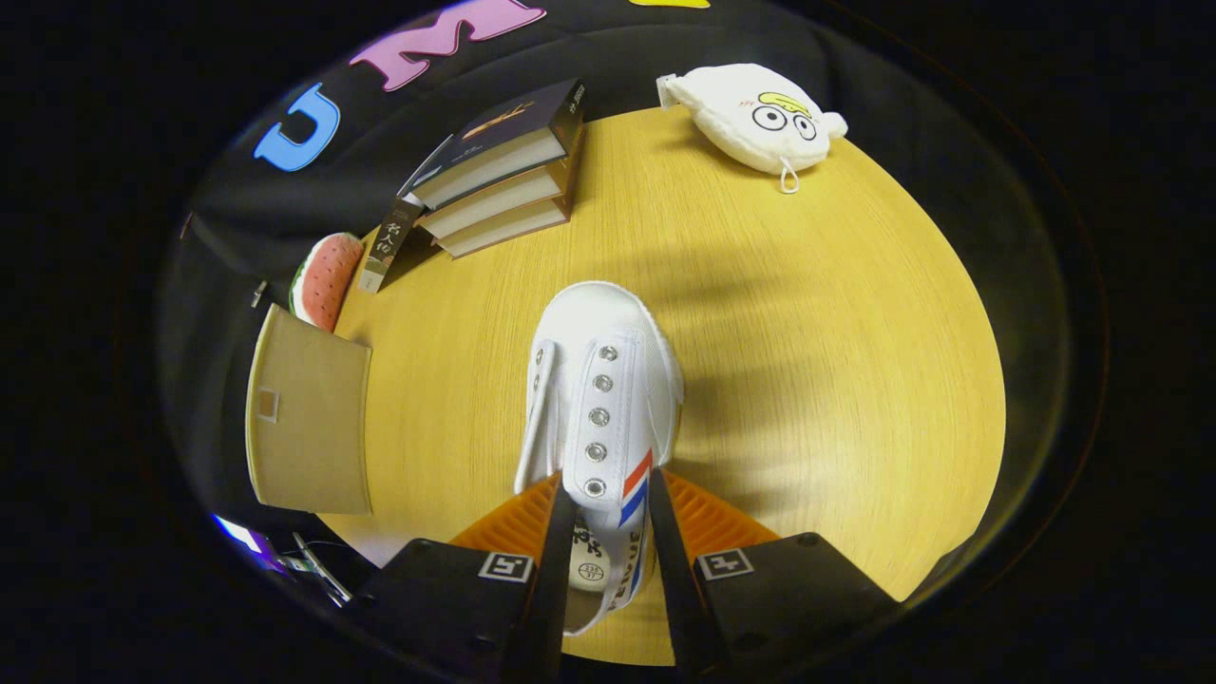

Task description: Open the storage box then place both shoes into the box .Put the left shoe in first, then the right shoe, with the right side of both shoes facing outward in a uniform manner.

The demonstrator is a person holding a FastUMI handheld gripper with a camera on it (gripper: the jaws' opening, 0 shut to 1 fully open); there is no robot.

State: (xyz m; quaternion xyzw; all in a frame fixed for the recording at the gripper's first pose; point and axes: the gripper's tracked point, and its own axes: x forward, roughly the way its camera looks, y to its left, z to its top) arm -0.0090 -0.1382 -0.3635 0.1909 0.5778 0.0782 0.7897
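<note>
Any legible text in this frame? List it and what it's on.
Books: spine print too small to read.
White shoe, insole stamp and side lettering: blurred, partly hidden by the hand-held gripper, whose fingers clamp it.
Nothing legible elsewhere.

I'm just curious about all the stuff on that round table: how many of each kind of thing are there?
Shoes: 1, white shoe, clamped between the hand-held gripper fingers
Books: 4, three stacked, one leaning
Plush toys: 2, white, watermelon
Boxes: 1, tan storage box
Total: 8
</note>
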